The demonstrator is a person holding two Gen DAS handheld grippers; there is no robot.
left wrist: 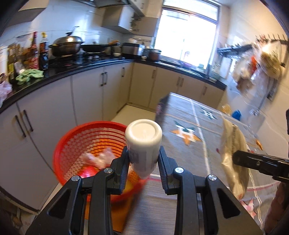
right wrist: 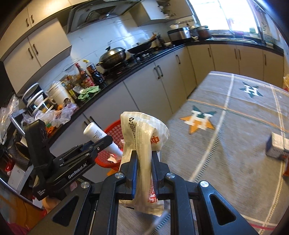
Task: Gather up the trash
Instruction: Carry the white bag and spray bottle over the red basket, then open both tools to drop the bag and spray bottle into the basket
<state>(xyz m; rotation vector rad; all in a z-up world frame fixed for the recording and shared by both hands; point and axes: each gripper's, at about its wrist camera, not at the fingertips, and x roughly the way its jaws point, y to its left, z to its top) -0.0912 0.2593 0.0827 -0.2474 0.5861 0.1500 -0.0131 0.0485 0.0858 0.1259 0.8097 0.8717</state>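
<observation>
L-shaped kitchen; black countertop (left wrist: 86,67) over pale cabinets (left wrist: 86,97) with dark bar handles. White tiled wall (left wrist: 59,21), range hood (right wrist: 94,14) above stove. Bright window (left wrist: 186,34) on far wall, strong daylight. Grey cloth with star motifs (right wrist: 234,126) covering table, foreground

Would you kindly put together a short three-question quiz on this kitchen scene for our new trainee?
1. True or false: the left gripper is shut on a white bottle.
2. What does the right gripper hold: (a) a crumpled wrapper, (b) a spoon, (c) nothing?
3. What colour is the basket beside the table?

Key: 1 true; 2 a; 3 red.
</observation>
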